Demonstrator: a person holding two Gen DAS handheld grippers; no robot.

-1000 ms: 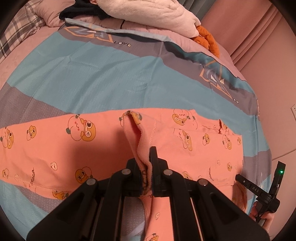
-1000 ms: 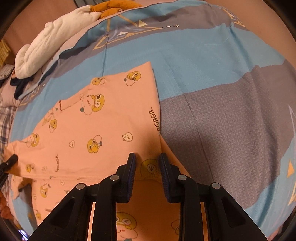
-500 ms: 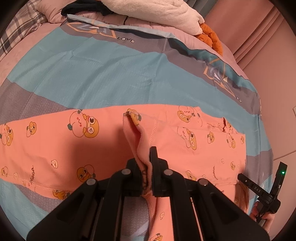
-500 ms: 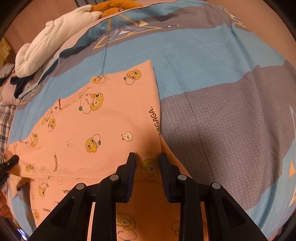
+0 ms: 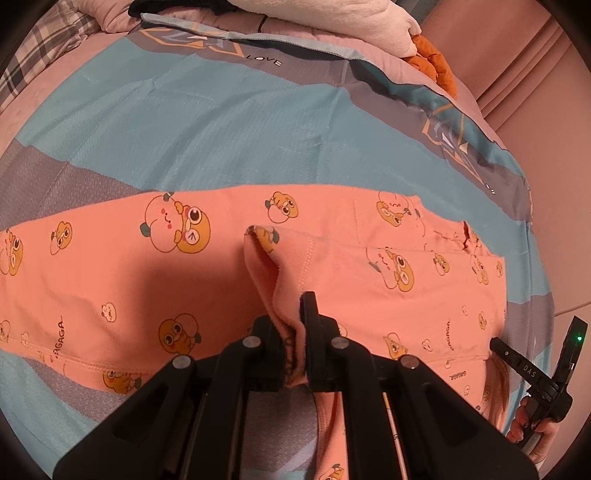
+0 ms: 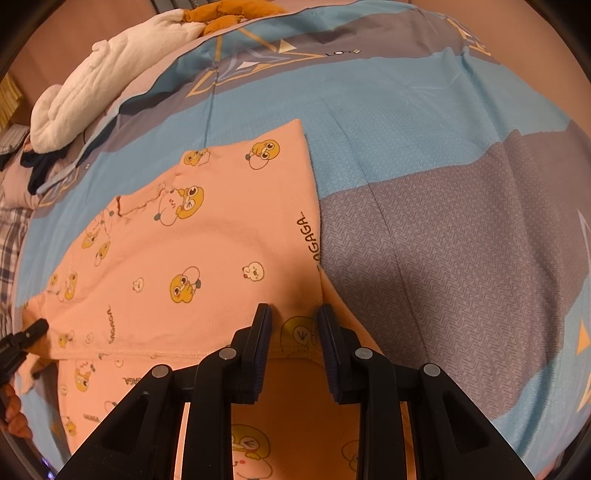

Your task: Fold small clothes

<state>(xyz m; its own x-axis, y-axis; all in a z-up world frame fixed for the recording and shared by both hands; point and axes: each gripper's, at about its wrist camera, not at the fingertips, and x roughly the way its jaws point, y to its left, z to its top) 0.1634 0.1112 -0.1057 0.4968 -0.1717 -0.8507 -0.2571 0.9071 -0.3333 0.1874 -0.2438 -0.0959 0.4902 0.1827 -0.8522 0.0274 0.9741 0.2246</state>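
Observation:
A small pink garment (image 5: pixel 221 280) printed with orange cartoon characters lies spread on the bed; it also shows in the right wrist view (image 6: pixel 207 236). My left gripper (image 5: pixel 293 332) is shut on a raised fold of the pink garment and holds it a little above the rest of the cloth. My right gripper (image 6: pixel 293 325) is open, its fingers (image 6: pixel 260 332) astride the garment's hemmed edge, low over the cloth. The right gripper's body shows at the left wrist view's right edge (image 5: pixel 532 373).
The bed cover (image 5: pixel 221 122) is blue and grey with a "LOVE" print. A white fluffy blanket (image 6: pixel 96 92) and an orange cloth (image 6: pixel 229 11) lie at the head of the bed. A plaid cloth (image 5: pixel 33 62) lies far left. A pink curtain (image 5: pixel 524 66) hangs at right.
My left gripper has carried the pinched fold forward over the garment, so more pink cloth lies beyond it. My right gripper has stayed almost still, still open.

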